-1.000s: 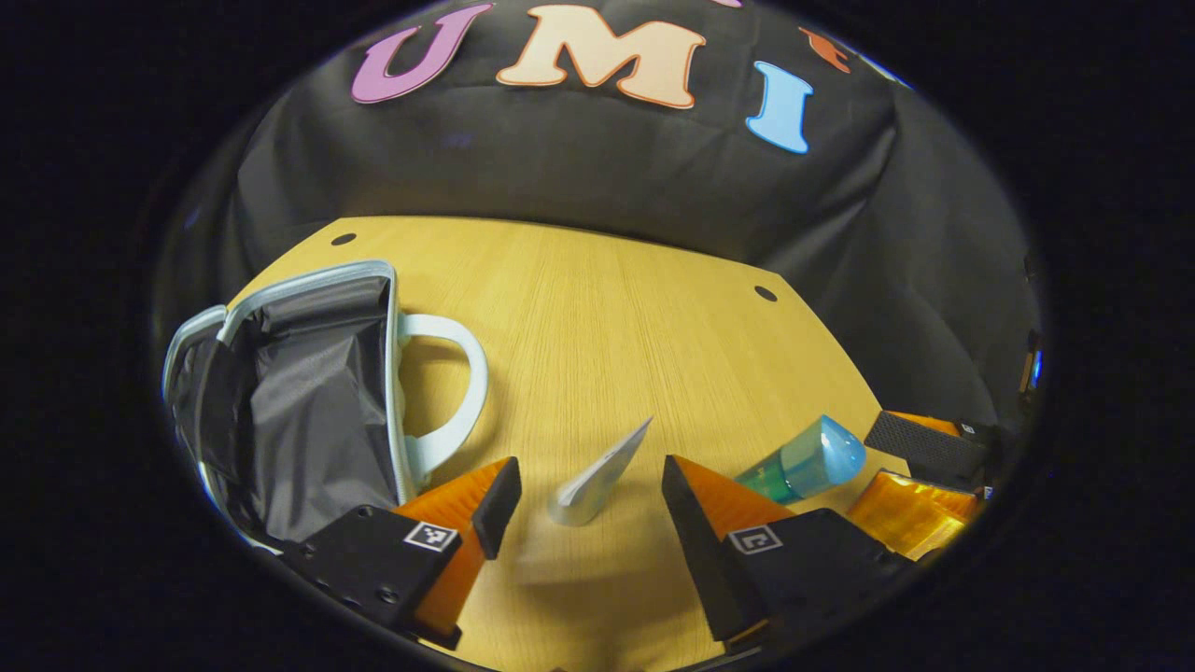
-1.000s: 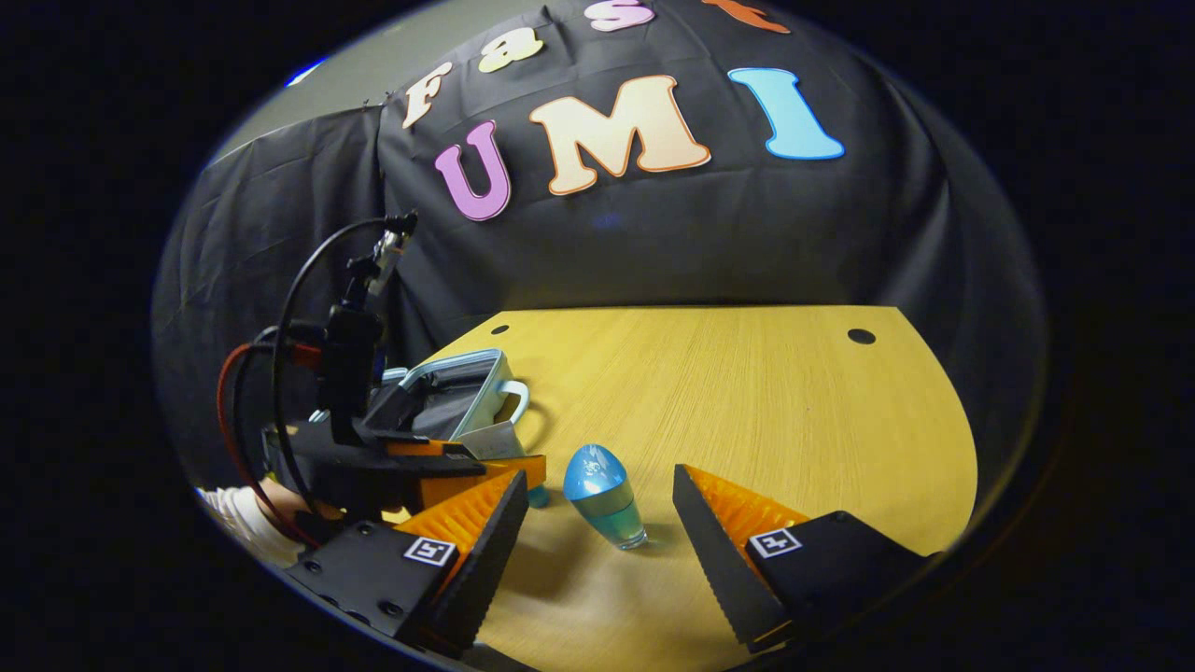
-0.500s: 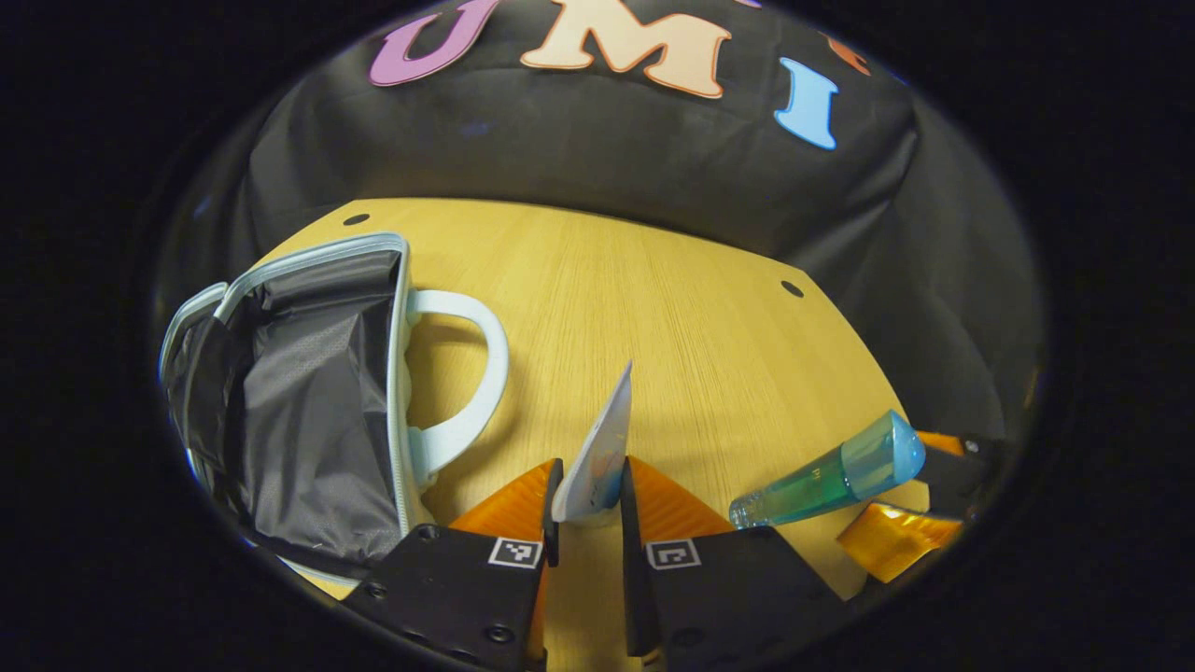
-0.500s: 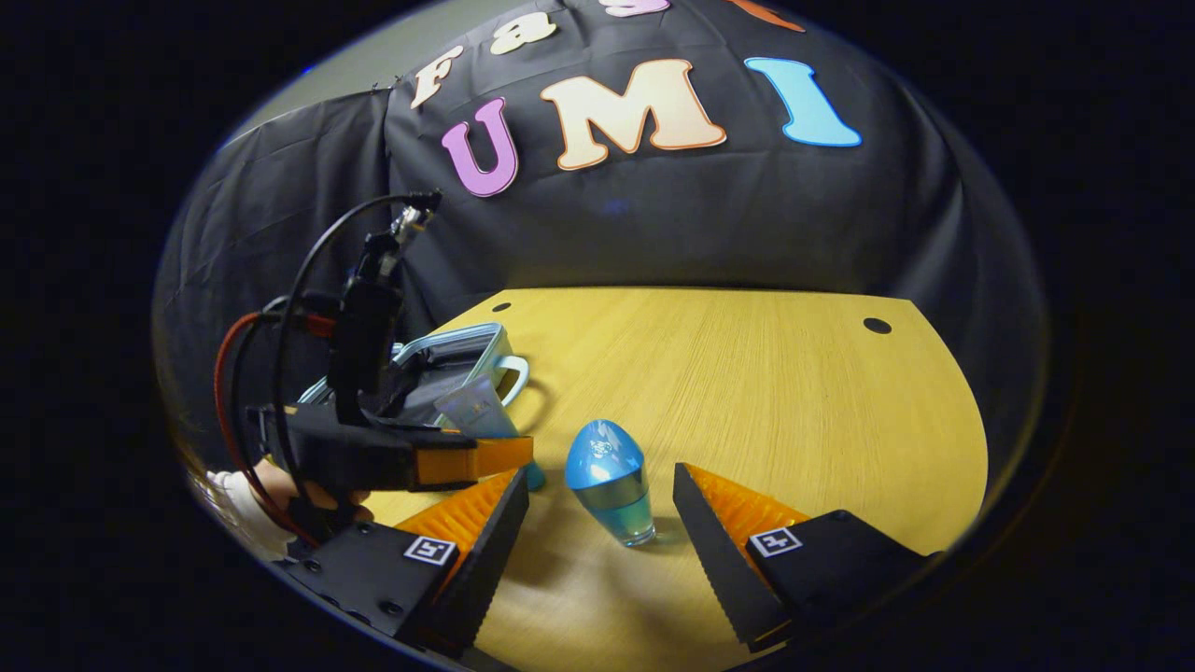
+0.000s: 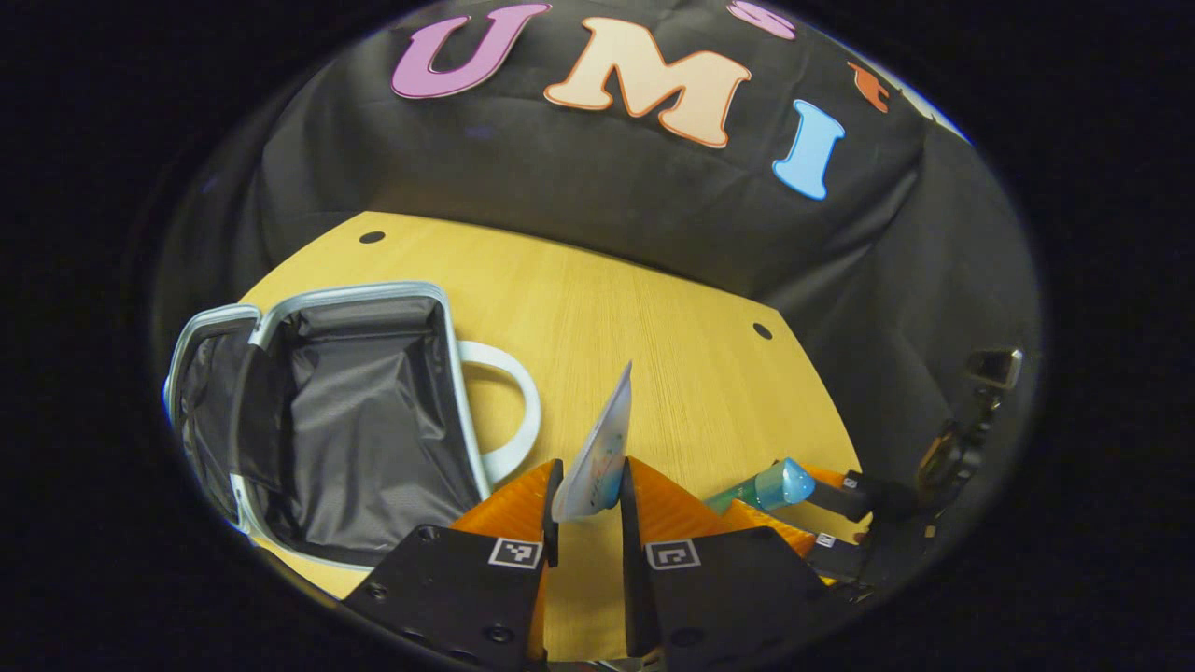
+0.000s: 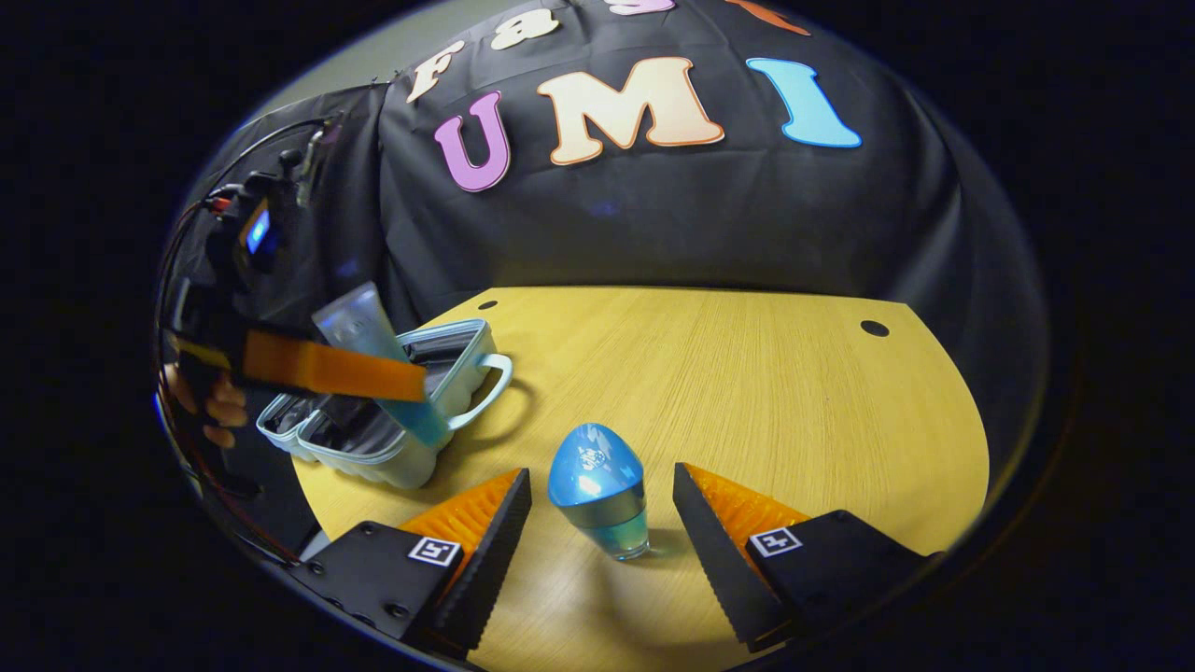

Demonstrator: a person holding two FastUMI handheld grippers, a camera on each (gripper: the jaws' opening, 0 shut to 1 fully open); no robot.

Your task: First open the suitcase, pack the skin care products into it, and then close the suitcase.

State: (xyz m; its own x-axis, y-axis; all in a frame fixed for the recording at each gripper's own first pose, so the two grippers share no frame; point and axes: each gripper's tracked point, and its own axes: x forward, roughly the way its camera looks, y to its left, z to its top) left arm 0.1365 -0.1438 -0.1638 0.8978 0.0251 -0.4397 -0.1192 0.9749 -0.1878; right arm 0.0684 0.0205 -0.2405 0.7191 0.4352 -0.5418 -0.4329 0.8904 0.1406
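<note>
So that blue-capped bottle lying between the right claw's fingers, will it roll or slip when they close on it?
The bottle lies on its side on the smooth table, so it may well roll if nudged. Its domed cap looks glossy and tapered, so a grip there could slide off. The right claw is open around it; the straighter body seems safer.

suitcase: grey lining, pale rim | bottle: blue | table: yellow woodgrain

We can't make out any readable text here. The tube has some print on it, but it's too blurry for us, and the square markers on the tool carry only patterns.
</note>
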